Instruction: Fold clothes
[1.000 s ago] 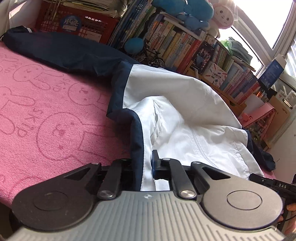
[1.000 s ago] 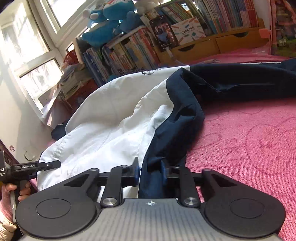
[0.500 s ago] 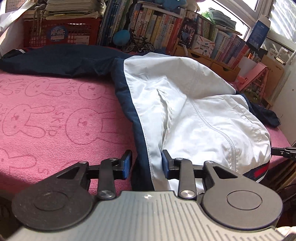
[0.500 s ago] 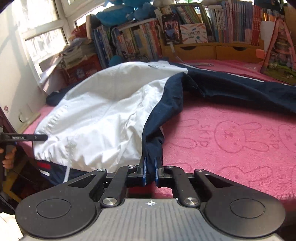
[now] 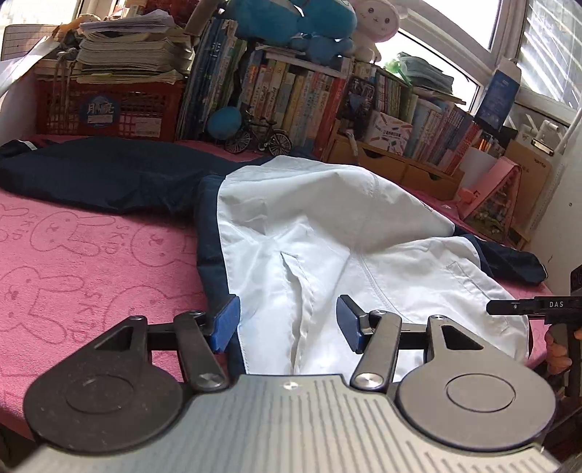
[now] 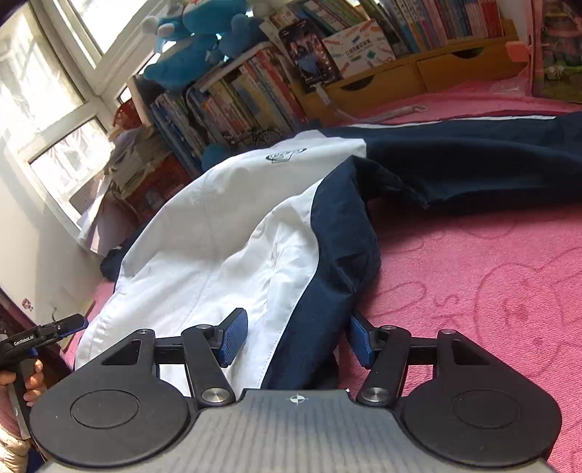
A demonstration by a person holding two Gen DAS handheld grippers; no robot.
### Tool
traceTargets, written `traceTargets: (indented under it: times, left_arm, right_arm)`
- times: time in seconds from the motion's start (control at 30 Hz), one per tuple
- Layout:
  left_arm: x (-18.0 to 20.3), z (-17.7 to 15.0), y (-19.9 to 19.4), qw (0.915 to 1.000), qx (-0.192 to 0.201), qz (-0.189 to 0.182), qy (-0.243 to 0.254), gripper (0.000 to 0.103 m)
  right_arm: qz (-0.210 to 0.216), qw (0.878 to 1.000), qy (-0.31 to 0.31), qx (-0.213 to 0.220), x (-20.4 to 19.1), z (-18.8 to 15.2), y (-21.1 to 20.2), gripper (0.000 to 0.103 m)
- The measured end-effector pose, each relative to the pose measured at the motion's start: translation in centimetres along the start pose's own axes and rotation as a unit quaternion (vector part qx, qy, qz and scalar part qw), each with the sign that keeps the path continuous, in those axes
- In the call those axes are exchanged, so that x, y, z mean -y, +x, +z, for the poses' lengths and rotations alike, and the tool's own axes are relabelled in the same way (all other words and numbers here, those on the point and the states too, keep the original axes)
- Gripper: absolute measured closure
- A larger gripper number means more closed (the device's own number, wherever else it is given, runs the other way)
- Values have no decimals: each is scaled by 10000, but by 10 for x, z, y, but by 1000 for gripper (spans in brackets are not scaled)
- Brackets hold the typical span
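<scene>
A white jacket with navy side panels and sleeves (image 5: 327,233) (image 6: 218,254) lies rumpled on the pink rabbit-print cover (image 5: 91,262) (image 6: 491,276). Its navy sleeves stretch away along the back of the cover. My left gripper (image 5: 287,322) hovers over the jacket's near hem, jaws opening, blue pads clear of the white cloth that lies between them. My right gripper (image 6: 296,340) stands over the navy side panel, jaws opening too, with the cloth between the pads but not pinched. Each view shows the other gripper's tip and the hand holding it at the frame edge.
A long row of books (image 5: 298,94) (image 6: 236,98), blue plush toys (image 5: 291,22), a red crate (image 5: 105,109) with paper stacks, a small model bicycle (image 5: 258,140) and wooden drawers (image 6: 418,80) line the far edge. Windows stand behind.
Both grippers were shut on the jacket's hem, the left on the white and navy edge, the right on the navy panel. Both have let go and opened. The jacket has settled on the cover.
</scene>
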State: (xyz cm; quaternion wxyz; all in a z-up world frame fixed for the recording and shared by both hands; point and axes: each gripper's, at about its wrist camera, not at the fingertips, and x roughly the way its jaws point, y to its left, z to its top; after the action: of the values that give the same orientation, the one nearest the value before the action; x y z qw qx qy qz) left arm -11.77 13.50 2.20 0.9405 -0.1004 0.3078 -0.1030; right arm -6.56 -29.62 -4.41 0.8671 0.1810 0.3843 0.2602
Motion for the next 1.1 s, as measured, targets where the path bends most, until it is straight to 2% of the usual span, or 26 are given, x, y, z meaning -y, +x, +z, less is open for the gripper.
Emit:
traceTargets:
  times: [0.03, 0.07, 0.1, 0.17, 0.27, 0.37, 0.4, 0.47, 0.6, 0.7, 0.77, 0.97, 1.1]
  left_arm:
    - [3, -4, 2, 10000, -28, 16, 84, 38]
    - [4, -7, 6, 9999, -85, 48, 120, 36]
    - [5, -10, 9, 9997, -141, 80, 156, 37]
    - [4, -13, 14, 9995, -237, 137, 156, 37]
    - [0, -12, 17, 9993, -314, 195, 63, 36]
    - [-1, -13, 22, 9981, -421, 427, 121, 36]
    - [0, -14, 25, 9973, -475, 525, 178, 36]
    - [3, -17, 28, 9961, -546, 645, 271, 35]
    - [8, -20, 30, 9941, -589, 763, 495, 33]
    - [9, -19, 29, 9934, -594, 800, 571, 32]
    - [10, -18, 28, 9929, -587, 834, 613, 32]
    - [22, -10, 25, 9900, -403, 984, 930, 32]
    - [24, -3, 21, 9920, -209, 956, 800, 32]
  right_arm:
    - [217, 9997, -93, -84, -5, -7, -3, 47]
    - [434, 9988, -189, -141, -10, -14, -8, 59]
    - [539, 9980, -277, -167, -15, -20, -13, 64]
    - [524, 9977, -391, -199, -23, -29, -24, 89]
    - [903, 9955, -200, -211, -26, -36, -48, 90]
    - [1008, 9946, -48, -260, -24, -39, -64, 90]
    - [810, 9960, -117, -356, -23, -42, -64, 90]
    - [130, 9970, -406, -652, -22, -51, -60, 89]
    - [-363, 9908, -918, -928, -31, -63, -62, 87]
    - [-772, 9823, -1406, -971, -42, -62, -72, 71]
    - [-1112, 9755, -1637, -958, -48, -59, -78, 52]
    - [-2193, 9495, -2041, -932, -66, -24, -67, 45]
    - [-2628, 9319, -2348, -853, -75, -10, -51, 45]
